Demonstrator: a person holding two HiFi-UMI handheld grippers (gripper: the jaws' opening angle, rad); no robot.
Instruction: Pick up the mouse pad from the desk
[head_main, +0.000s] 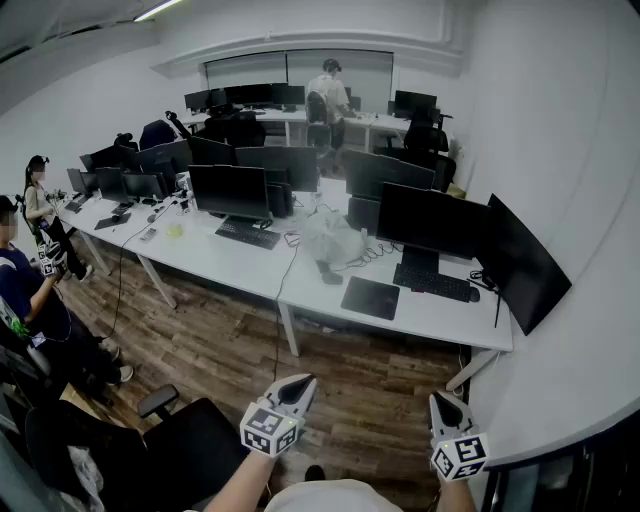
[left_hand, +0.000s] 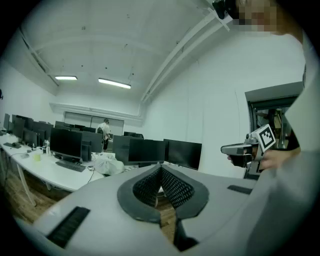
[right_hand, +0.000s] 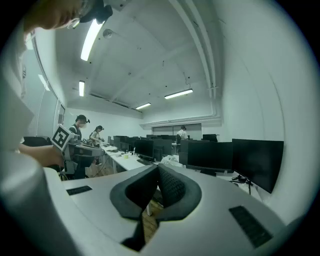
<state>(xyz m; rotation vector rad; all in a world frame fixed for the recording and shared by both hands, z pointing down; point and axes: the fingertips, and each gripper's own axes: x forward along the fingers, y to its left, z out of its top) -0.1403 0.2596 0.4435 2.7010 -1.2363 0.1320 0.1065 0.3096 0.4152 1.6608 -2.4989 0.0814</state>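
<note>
Both claws closed, empty: left gripper (head_main: 297, 384), right gripper (head_main: 446, 404). Pad (head_main: 370, 297) lies far off on desk (head_main: 432, 316). Prob thin, light, floppy; I'd pinch its near edge.

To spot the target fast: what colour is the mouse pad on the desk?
The mouse pad is plain black; the head view shows it best.

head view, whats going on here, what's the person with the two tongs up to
A person stands back from the desk with tongs in each hand. The left tongs and right tongs are both shut and empty, well short of the desk. The mouse pad lies flat on the desk near a keyboard, untouched. The pick-up has not yet begun.
</note>
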